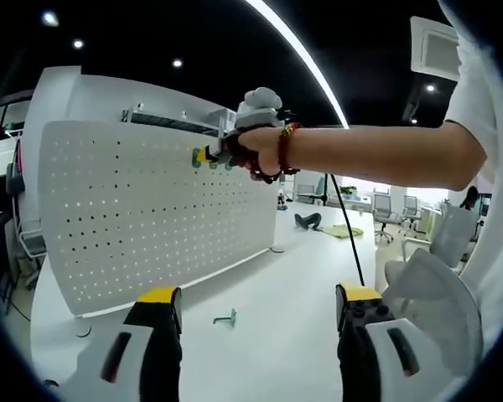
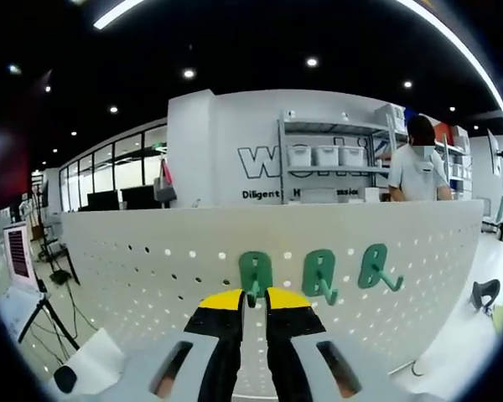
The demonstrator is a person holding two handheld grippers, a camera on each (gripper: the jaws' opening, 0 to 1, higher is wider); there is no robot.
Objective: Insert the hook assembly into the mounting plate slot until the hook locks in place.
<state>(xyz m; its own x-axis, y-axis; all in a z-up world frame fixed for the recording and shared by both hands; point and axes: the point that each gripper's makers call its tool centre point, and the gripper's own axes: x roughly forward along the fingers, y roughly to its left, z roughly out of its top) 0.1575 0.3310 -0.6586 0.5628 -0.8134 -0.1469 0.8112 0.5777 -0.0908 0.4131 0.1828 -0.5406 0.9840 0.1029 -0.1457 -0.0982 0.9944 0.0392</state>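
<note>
Clenched on a green hook (image 2: 255, 280) at the pegboard (image 2: 134, 260), my right jaws are mid-insertion, next needing a firm seating push; left jaws hang released over the desk (image 1: 277, 335), spare hook (image 1: 226, 318) at 12 o'clock.

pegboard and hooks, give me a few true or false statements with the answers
1. Three green hooks hang on the pegboard. True.
2. The right gripper holds the leftmost hook. True; its fingers are closed on it.
3. The left gripper holds a hook. False; it is open and holds nothing.
4. A spare hook lies on the table. True.
5. The pegboard lies flat on the table. False; it stands upright.
</note>
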